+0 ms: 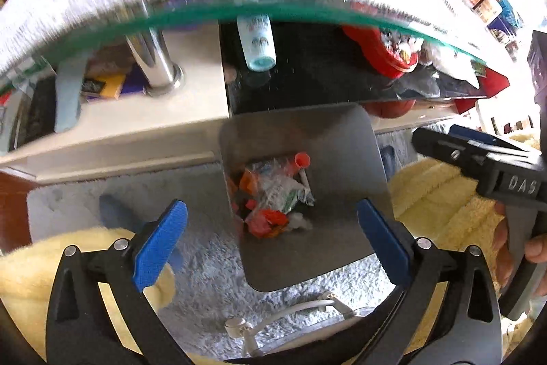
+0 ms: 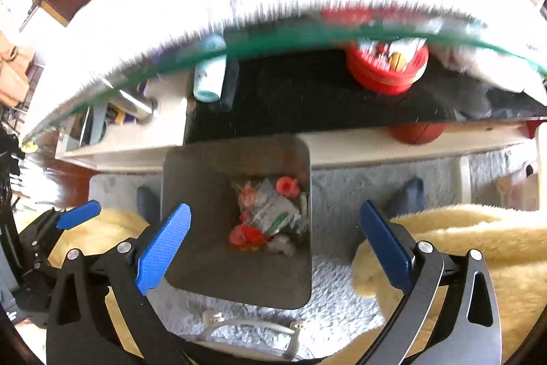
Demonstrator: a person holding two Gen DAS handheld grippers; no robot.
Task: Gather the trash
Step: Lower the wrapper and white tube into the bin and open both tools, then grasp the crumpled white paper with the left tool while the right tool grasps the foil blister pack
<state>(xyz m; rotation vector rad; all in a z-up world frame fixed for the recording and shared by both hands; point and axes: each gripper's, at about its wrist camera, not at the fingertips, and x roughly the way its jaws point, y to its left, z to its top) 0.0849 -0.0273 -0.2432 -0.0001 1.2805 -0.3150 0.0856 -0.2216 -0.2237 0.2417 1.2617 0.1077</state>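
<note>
Both claws hang spread apart and empty above the grey bin [image 1: 342, 159]: the left claw [image 1: 270, 242] and the right claw [image 2: 273, 248]. The trash [image 1: 273, 197] lies straight ahead between their fingers, at the bin's bottom; blur probably hides anything left on the glass surface [image 1: 205, 12] beyond.

A glass-topped table [image 1: 307, 10] stands on grey carpet [image 1: 212, 265], dark wooden floor [image 2: 73, 175] beyond.

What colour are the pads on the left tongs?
Blue, textured pads on black arms; clearest in the left wrist view.
</note>
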